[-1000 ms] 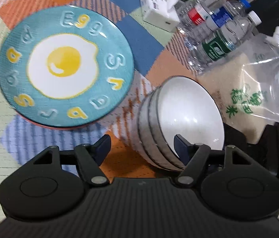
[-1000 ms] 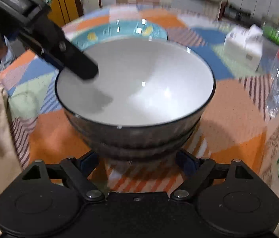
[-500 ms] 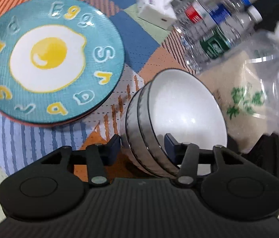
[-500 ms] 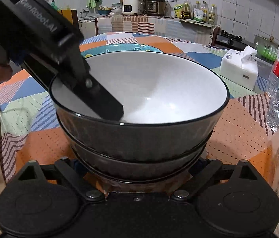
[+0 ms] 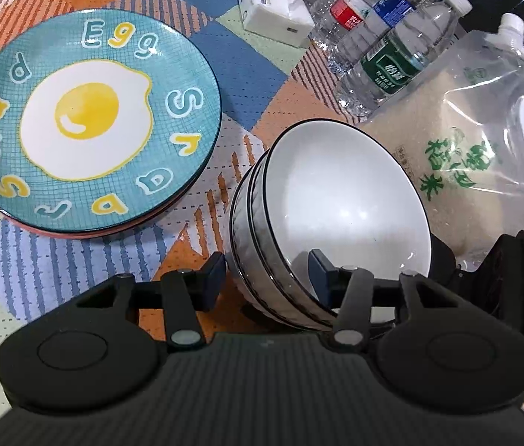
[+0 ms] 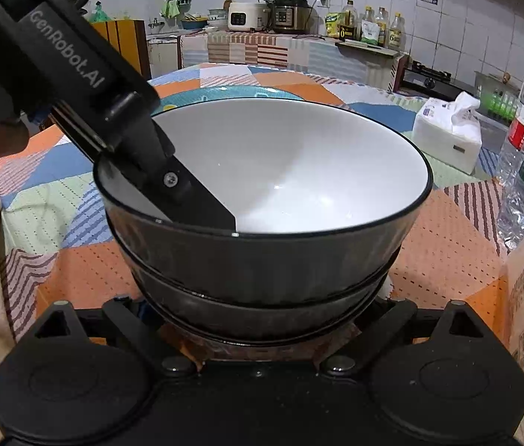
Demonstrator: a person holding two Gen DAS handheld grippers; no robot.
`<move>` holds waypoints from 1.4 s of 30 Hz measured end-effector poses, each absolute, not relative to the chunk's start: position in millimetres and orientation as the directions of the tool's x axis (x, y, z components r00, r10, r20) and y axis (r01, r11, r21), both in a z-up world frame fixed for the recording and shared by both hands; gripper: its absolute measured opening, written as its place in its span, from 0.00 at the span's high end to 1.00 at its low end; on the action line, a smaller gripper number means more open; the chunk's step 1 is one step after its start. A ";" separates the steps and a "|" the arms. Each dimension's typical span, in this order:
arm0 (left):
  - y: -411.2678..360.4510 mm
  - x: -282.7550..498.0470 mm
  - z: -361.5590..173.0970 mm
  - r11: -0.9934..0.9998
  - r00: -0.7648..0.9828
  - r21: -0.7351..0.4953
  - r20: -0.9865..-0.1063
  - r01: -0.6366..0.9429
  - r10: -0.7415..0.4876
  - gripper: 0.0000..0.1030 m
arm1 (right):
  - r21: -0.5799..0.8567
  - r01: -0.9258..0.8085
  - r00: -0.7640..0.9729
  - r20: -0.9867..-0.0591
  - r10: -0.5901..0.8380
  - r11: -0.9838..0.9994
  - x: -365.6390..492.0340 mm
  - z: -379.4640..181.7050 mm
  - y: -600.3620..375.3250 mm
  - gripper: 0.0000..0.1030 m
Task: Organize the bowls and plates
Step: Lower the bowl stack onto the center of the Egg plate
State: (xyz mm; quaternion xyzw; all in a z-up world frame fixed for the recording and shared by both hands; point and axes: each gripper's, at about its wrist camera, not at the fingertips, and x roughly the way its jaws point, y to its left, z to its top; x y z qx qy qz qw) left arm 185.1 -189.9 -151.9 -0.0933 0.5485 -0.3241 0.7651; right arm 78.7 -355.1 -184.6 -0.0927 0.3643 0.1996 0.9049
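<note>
L gripper clamping stacked bowls, egg plate beside

My black left gripper is sitting over bowls that are showing white insides, thin black rims and grey streaked outsides. The plate beside them is showing a teal grid, a white egg with a yellow yolk, and yellow and teal letters, with a reddish rim peeking out underneath. The tablecloth is running in orange, blue, pale green and striped patches. The bottles are wearing red, blue and green labels, and the tissue pack is looking white
</note>
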 end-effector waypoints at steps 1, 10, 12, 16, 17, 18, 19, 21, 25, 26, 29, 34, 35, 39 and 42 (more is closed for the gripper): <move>-187.5 183.8 -148.2 0.770 0.189 -0.501 -0.776 0.396 -0.602 0.54 | -0.023 -0.429 0.657 -0.694 0.294 0.903 77.6 -182.7 -353.9 0.06; -164.8 180.2 -105.3 0.752 0.192 -0.513 -0.758 0.413 -0.623 0.54 | -0.042 -0.443 0.689 -0.655 0.310 0.896 71.0 -149.3 -335.9 0.06; -157.6 181.3 -94.1 0.751 0.198 -0.513 -0.755 0.416 -0.625 0.54 | -0.049 -0.444 0.696 -0.647 0.311 0.895 73.5 -139.3 -330.2 0.06; -143.6 185.7 -72.6 0.757 0.219 -0.506 -0.752 0.413 -0.622 0.54 | -0.059 -0.462 0.702 -0.633 0.325 0.885 79.3 -119.6 -316.9 0.06; -139.5 186.6 -67.1 0.760 0.226 -0.503 -0.752 0.412 -0.620 0.54 | -0.058 -0.464 0.704 -0.630 0.329 0.884 81.5 -115.5 -315.1 0.06; -134.8 187.8 -62.0 0.763 0.233 -0.502 -0.750 0.408 -0.619 0.54 | -0.062 -0.469 0.705 -0.627 0.331 0.881 84.0 -111.0 -311.8 0.06; -130.5 189.5 -57.1 0.766 0.239 -0.503 -0.749 0.401 -0.618 0.54 | -0.063 -0.474 0.704 -0.626 0.335 0.878 87.3 -105.8 -308.0 0.06; -123.5 194.1 -48.0 0.772 0.252 -0.496 -0.750 0.398 -0.612 0.54 | -0.061 -0.482 0.703 -0.622 0.345 0.874 93.4 -97.1 -302.1 0.06; -112.1 206.7 -33.5 0.792 0.262 -0.470 -0.768 0.390 -0.585 0.55 | -0.056 -0.498 0.700 -0.615 0.362 0.866 106.8 -84.7 -287.9 0.06; -109.4 211.0 -31.4 0.797 0.267 -0.462 -0.771 0.388 -0.577 0.55 | -0.052 -0.501 0.698 -0.615 0.368 0.864 110.9 -83.4 -285.3 0.06; -101.2 223.5 -29.4 0.815 0.284 -0.438 -0.783 0.380 -0.553 0.55 | -0.049 -0.511 0.697 -0.608 0.381 0.858 125.5 -81.2 -275.7 0.06; -89.6 254.4 -41.4 0.835 0.293 -0.439 -0.793 0.332 -0.534 0.54 | -0.038 -0.524 0.688 -0.607 0.398 0.851 155.4 -87.3 -263.6 0.06; -88.5 261.3 -45.3 0.836 0.293 -0.434 -0.795 0.336 -0.531 0.54 | -0.030 -0.525 0.684 -0.609 0.401 0.850 162.7 -90.7 -261.6 0.06; -87.3 284.5 -60.1 0.847 0.294 -0.416 -0.807 0.331 -0.512 0.55 | -0.007 -0.514 0.672 -0.624 0.398 0.858 187.5 -105.0 -257.2 0.06; -85.1 298.8 -74.9 0.843 0.288 -0.426 -0.805 0.327 -0.519 0.54 | 0.001 -0.509 0.668 -0.630 0.396 0.861 202.5 -116.9 -254.4 0.06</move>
